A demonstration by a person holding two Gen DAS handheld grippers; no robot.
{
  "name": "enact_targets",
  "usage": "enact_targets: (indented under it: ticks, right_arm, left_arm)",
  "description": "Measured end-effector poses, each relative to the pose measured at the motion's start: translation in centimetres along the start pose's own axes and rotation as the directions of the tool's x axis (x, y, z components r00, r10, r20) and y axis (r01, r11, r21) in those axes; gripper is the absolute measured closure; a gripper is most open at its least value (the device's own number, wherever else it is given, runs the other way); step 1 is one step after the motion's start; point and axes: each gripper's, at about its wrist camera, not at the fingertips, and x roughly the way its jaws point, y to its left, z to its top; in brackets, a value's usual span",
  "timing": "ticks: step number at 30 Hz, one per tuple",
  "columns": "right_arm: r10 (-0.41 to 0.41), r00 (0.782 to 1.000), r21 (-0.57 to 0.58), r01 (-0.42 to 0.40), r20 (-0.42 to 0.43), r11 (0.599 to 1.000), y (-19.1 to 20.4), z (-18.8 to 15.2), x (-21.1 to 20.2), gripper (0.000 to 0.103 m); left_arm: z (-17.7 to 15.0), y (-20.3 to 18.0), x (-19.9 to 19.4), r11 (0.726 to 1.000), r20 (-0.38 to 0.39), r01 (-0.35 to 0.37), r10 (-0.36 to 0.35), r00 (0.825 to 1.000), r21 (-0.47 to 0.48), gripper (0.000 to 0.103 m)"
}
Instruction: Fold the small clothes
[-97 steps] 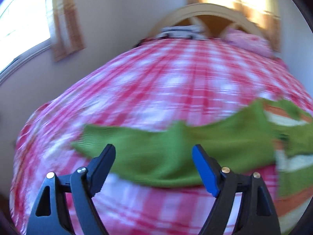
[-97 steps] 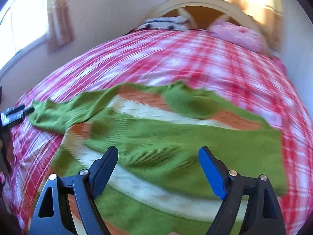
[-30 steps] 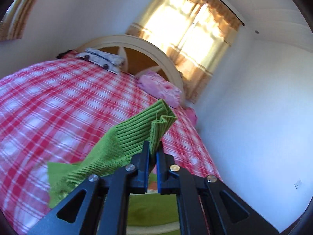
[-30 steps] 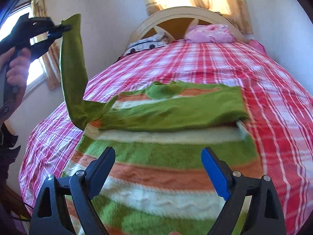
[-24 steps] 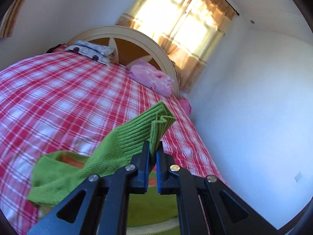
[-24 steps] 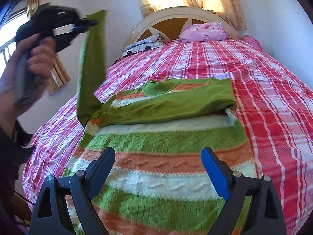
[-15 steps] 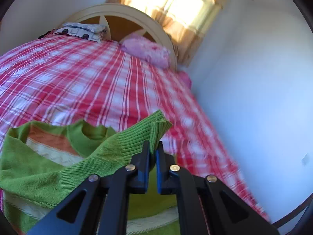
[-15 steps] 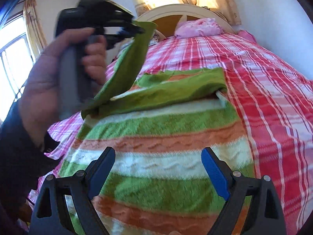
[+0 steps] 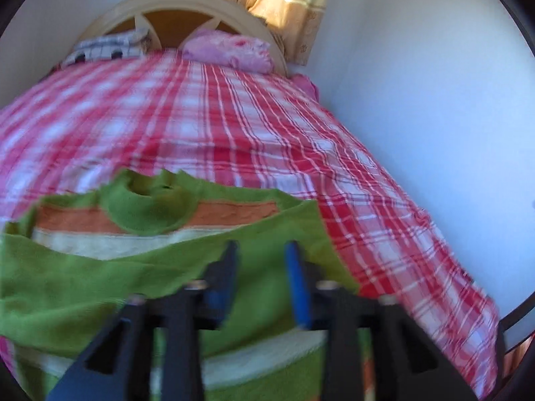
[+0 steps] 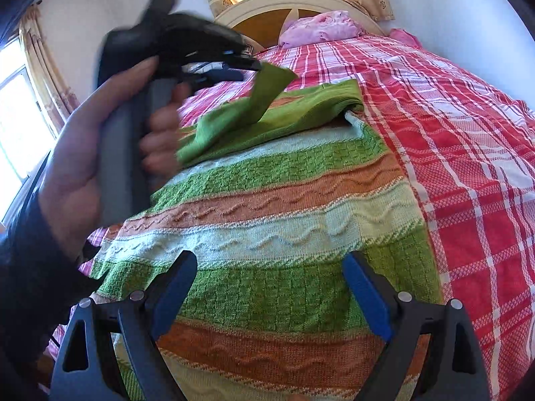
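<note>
sweater: a knitted sweater striped green, orange and cream lies flat on the bed's red and white checked cover, neck towards the headboard; it fills the middle of the right wrist view, from the centre down to 6 o'clock.
right sleeve: already folded across the chest, a green band just above centre, so the body narrows to a rectangle.
left sleeve: its ribbed green cuff hangs at 12 o'clock of centre, crossing over the folded one; it looks brought there to lie on top.
left tongs: the left tongs have just been opening. in its own view cloth hangs against the left finger and nothing sits in the gap, so the cuff seems freed to drop; blur leaves a last touch uncertain.
left hand: a hand in a dark sleeve grips the handle at 9 o'clock.
right tongs: the right tongs stand wide apart, empty, low over the hem at 6 o'clock, likely waiting to lift it.
far end: a pink pillow rests by the cream headboard at 12 o'clock.
</note>
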Motion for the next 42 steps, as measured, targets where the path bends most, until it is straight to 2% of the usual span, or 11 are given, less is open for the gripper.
enact_targets:
  ticks: [1,4,9,12,16,21,26,28,31,37,42]
  right_arm:
    - [-0.001,1.0,0.0,0.001,-0.001,1.0,0.0,0.0,0.0,0.013]
    - [-0.003,1.0,-0.013,0.003,-0.002,1.0,0.2,0.2,-0.1,0.013]
    - [0.015,1.0,-0.04,-0.014,0.01,0.999,0.8,3.1,-1.2,0.013]
    - [0.067,0.997,0.023,-0.068,0.025,0.997,0.1,7.3,-1.0,0.013]
    - [0.031,0.999,0.045,-0.032,0.029,0.998,-0.2,12.7,1.4,0.013]
    - [-0.017,1.0,0.019,0.018,-0.018,1.0,-0.6,17.6,7.1,0.013]
    - [-0.077,0.987,-0.025,0.074,-0.142,0.997,-1.3,18.0,13.7,0.031]
    - [-0.067,0.985,-0.056,0.058,-0.159,0.997,-1.0,17.3,14.6,0.069]
    - [-0.106,0.985,-0.155,0.084,-0.133,0.984,0.7,16.6,14.6,0.097]
    - [-0.194,0.981,-0.169,0.19,-0.009,0.967,1.1,19.0,12.2,0.099]
    - [-0.279,0.958,-0.136,0.268,-0.064,0.954,-1.0,18.1,13.3,0.099]
  left_arm:
    - [-0.4,0.9,-1.1,1.0,0.023,-0.005,0.005,1.0,0.004,0.041]
    - [-1.6,4.6,-3.7,0.993,0.081,-0.111,0.107,0.991,0.05,0.036]
    - [-3.9,13.1,-5.1,0.912,0.065,-0.408,0.406,0.912,0.031,0.036]
    - [-5.5,16.7,-4.6,0.888,-0.029,-0.46,0.46,0.888,-0.013,0.036]
    - [-7.6,18.7,-3.0,0.905,-0.134,-0.423,0.415,0.9,-0.036,0.035]
    - [-8.2,18.2,-3.2,0.9,-0.099,-0.433,0.427,0.899,-0.045,0.027]
    - [-8.5,18.6,-3.5,0.903,-0.08,-0.425,0.42,0.904,-0.067,0.025]
    - [-8.5,19.1,-3.6,0.905,-0.084,-0.419,0.412,0.907,-0.078,0.023]
    - [-8.6,19.4,-3.8,0.909,-0.083,-0.405,0.398,0.914,-0.098,0.021]
    - [-8.6,19.0,-3.9,0.916,-0.071,-0.391,0.386,0.92,-0.087,0.005]
    - [-8.7,18.7,-3.9,0.923,-0.067,-0.379,0.375,0.925,-0.072,0.002]
